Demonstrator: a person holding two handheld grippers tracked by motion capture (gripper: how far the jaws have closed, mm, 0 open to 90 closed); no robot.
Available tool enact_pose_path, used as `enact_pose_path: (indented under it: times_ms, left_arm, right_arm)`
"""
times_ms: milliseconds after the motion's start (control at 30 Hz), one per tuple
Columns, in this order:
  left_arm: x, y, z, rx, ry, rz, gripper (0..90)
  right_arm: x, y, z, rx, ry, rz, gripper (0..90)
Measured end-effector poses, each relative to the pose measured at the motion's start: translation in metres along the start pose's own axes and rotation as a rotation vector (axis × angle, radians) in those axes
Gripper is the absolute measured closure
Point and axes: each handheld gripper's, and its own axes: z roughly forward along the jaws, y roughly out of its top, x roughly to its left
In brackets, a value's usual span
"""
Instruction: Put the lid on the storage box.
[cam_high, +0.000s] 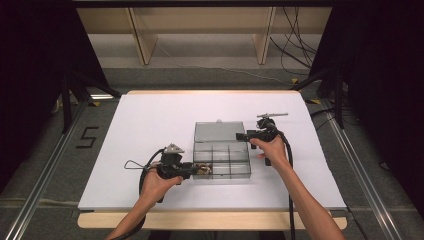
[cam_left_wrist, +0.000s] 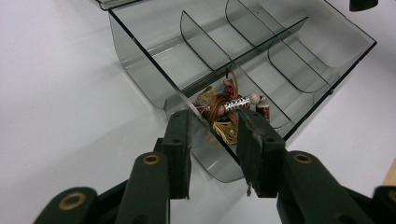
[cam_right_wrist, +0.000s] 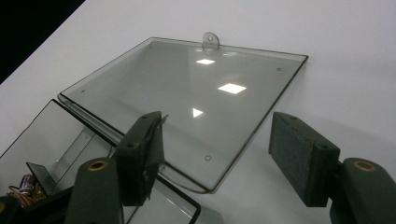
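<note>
White table (cam_high: 150, 125), dark room around it. Left gripper (cam_left_wrist: 212, 135): jaws parted, set astride the near corner wall of a clear compartment box (cam_left_wrist: 261, 56); whether the pads press on the wall I cannot tell. Just beyond the tips, in the corner compartment, a tangle of beaded cord jewellery (cam_left_wrist: 226, 105). Right gripper (cam_right_wrist: 217, 144): jaws wide apart, nothing between them, above the corner of the box's open lid (cam_right_wrist: 187, 93), lying flat on the table.
</note>
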Motion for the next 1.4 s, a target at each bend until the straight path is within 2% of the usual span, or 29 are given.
enact_pose_path:
  times_ms: [67, 133, 167, 200, 267, 300, 333, 367, 400, 433, 567, 633, 667, 700, 733, 867, 967, 1000, 1033, 1067, 1100, 1133, 1233, 1300, 1333, 1367, 1400]
  left_arm:
    - [0.000, 0.000, 0.000, -0.003, 0.000, -0.001, 64.9]
    - [0.000, 0.000, 0.000, -0.003, -0.002, 0.000, 64.9]
    - [0.000, 0.000, 0.000, 0.000, -0.002, 0.000, 64.9]
    - [0.000, 0.000, -0.001, 0.007, -0.005, 0.011, 64.9]
    - [0.000, 0.000, 0.000, 0.001, -0.004, 0.002, 64.9]
    - [0.000, 0.000, -0.001, 0.007, -0.005, 0.010, 64.9]
    - [0.000, 0.000, -0.001, 0.007, -0.005, 0.010, 64.9]
    - [0.000, 0.000, -0.001, 0.007, -0.005, 0.011, 64.9]
    - [0.000, 0.000, -0.001, 0.007, -0.005, 0.010, 64.9]
    - [0.000, 0.000, -0.001, 0.008, -0.003, 0.009, 64.9]
    - [0.001, 0.000, -0.001, 0.007, -0.010, 0.011, 64.9]
    - [0.001, 0.000, -0.001, 0.008, -0.006, 0.013, 64.9]
    - [0.000, 0.000, -0.001, 0.008, -0.009, 0.010, 64.9]
    - [0.001, 0.000, -0.001, 0.008, -0.009, 0.013, 64.9]
    - [0.001, 0.000, -0.001, 0.008, -0.010, 0.011, 64.9]
    - [0.000, 0.000, -0.001, 0.010, -0.006, 0.014, 64.9]
    - [0.001, 0.000, -0.001, 0.009, -0.009, 0.013, 64.9]
    - [0.000, 0.000, -0.001, 0.008, -0.006, 0.013, 64.9]
    - [0.000, 0.000, -0.001, 0.008, -0.006, 0.013, 64.9]
    - [0.000, 0.000, -0.001, 0.009, -0.006, 0.014, 64.9]
    - [0.001, 0.000, -0.001, 0.011, -0.006, 0.016, 64.9]
    - [0.000, 0.000, -0.001, 0.010, -0.006, 0.014, 64.9]
    - [0.001, 0.000, -0.001, 0.010, -0.007, 0.016, 64.9]
    - [0.001, 0.000, -0.001, 0.010, -0.007, 0.015, 64.9]
    - [0.001, 0.000, -0.001, 0.011, -0.007, 0.015, 64.9]
    - [0.001, 0.000, -0.001, 0.011, -0.007, 0.015, 64.9]
    - [0.001, 0.000, -0.001, 0.011, -0.007, 0.016, 64.9]
  right_arm:
    - [0.001, 0.000, 0.001, -0.002, 0.023, 0.000, 36.6]
    - [0.002, 0.000, 0.002, -0.001, 0.016, -0.001, 36.4]
    - [0.003, 0.000, 0.002, 0.006, 0.023, 0.016, 36.3]
    - [0.003, 0.000, 0.003, 0.009, 0.013, 0.013, 36.3]
    - [0.001, 0.000, 0.003, 0.006, 0.012, 0.000, 36.4]
    - [0.004, 0.000, 0.002, 0.024, 0.022, 0.058, 36.3]
    - [0.004, 0.000, 0.002, 0.024, 0.022, 0.058, 36.3]
    - [0.000, 0.000, 0.004, 0.005, 0.015, 0.003, 36.4]
    - [0.001, 0.000, 0.003, 0.009, 0.016, 0.014, 36.2]
    - [0.000, 0.001, 0.004, 0.006, 0.022, -0.006, 36.0]
    - [0.001, 0.002, 0.003, 0.011, 0.015, -0.008, 35.9]
    - [0.002, 0.002, 0.003, 0.012, 0.019, 0.009, 36.1]
    - [0.004, 0.002, 0.002, 0.023, 0.016, 0.032, 36.5]
    - [0.002, 0.002, 0.002, 0.018, 0.012, 0.011, 36.7]
    - [0.003, 0.002, 0.002, 0.022, 0.015, 0.031, 36.7]
    - [-0.001, 0.002, 0.004, 0.018, 0.007, 0.006, 36.9]
    - [0.001, 0.004, 0.004, 0.037, 0.001, 0.011, 37.0]
    - [0.006, 0.005, 0.003, 0.054, 0.005, 0.071, 37.1]
    - [0.002, 0.007, 0.004, 0.048, -0.008, 0.017, 37.1]
    - [0.007, 0.009, 0.003, 0.075, 0.005, 0.074, 37.3]
    - [0.005, 0.010, 0.003, 0.079, -0.013, 0.044, 37.3]
    - [0.005, 0.014, 0.006, 0.103, -0.031, 0.034, 37.3]
    - [0.006, 0.016, 0.007, 0.126, -0.046, 0.018, 37.2]
    - [0.008, 0.018, 0.006, 0.149, -0.060, 0.024, 37.2]
    - [0.009, 0.019, 0.007, 0.161, -0.050, 0.034, 37.2]
    - [0.007, 0.020, 0.008, 0.164, -0.066, 0.026, 37.3]
    - [0.006, 0.020, 0.008, 0.160, -0.056, 0.014, 37.7]
